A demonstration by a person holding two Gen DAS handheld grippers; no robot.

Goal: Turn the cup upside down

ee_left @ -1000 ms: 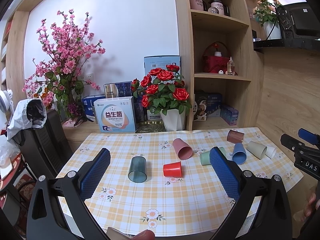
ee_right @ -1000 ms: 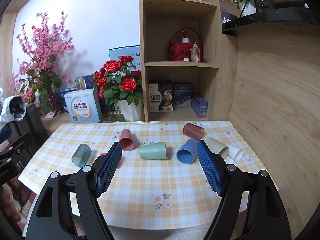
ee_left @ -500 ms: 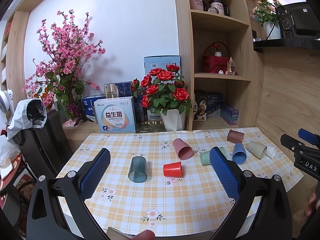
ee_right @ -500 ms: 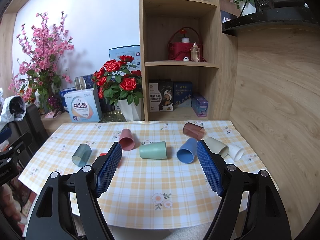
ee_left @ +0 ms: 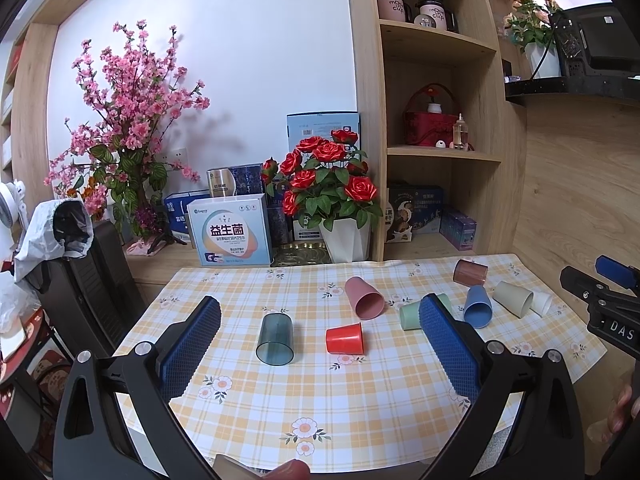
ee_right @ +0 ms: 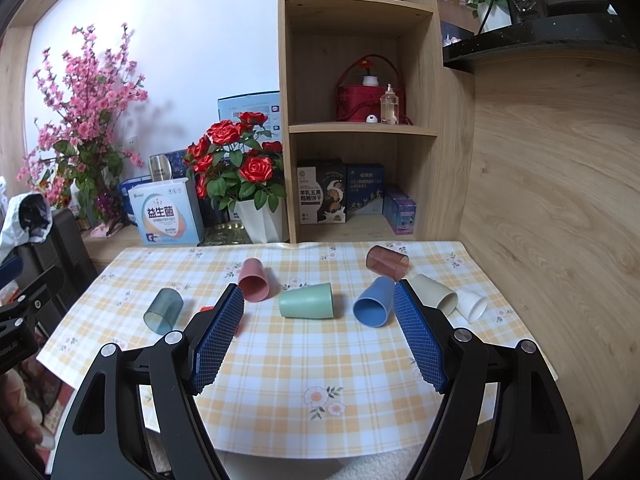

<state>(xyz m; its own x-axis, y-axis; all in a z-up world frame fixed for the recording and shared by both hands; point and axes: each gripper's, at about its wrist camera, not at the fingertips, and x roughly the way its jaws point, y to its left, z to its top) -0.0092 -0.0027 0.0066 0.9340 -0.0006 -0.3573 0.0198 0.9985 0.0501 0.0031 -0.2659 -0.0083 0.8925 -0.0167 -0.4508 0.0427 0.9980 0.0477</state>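
Several plastic cups lie on their sides on the checked tablecloth (ee_left: 360, 400): a clear teal cup (ee_left: 275, 339) (ee_right: 163, 311), a red cup (ee_left: 344, 338), a pink cup (ee_left: 364, 297) (ee_right: 254, 280), a green cup (ee_right: 306, 301), a blue cup (ee_right: 374, 307) (ee_left: 477, 310), a clear brown cup (ee_right: 387, 262), a beige cup (ee_right: 435, 294) and a white cup (ee_right: 472, 305). My left gripper (ee_left: 318, 316) is open and empty above the table's near edge. My right gripper (ee_right: 318, 300) is open and empty, facing the green cup from a distance.
A white pot of red roses (ee_left: 332, 200), boxes (ee_left: 228, 232) and a pink blossom plant (ee_left: 120, 128) stand behind the table. A wooden shelf unit (ee_right: 360, 120) rises at the back right. A wooden wall (ee_right: 560, 200) borders the right. A black chair (ee_left: 80, 280) stands left.
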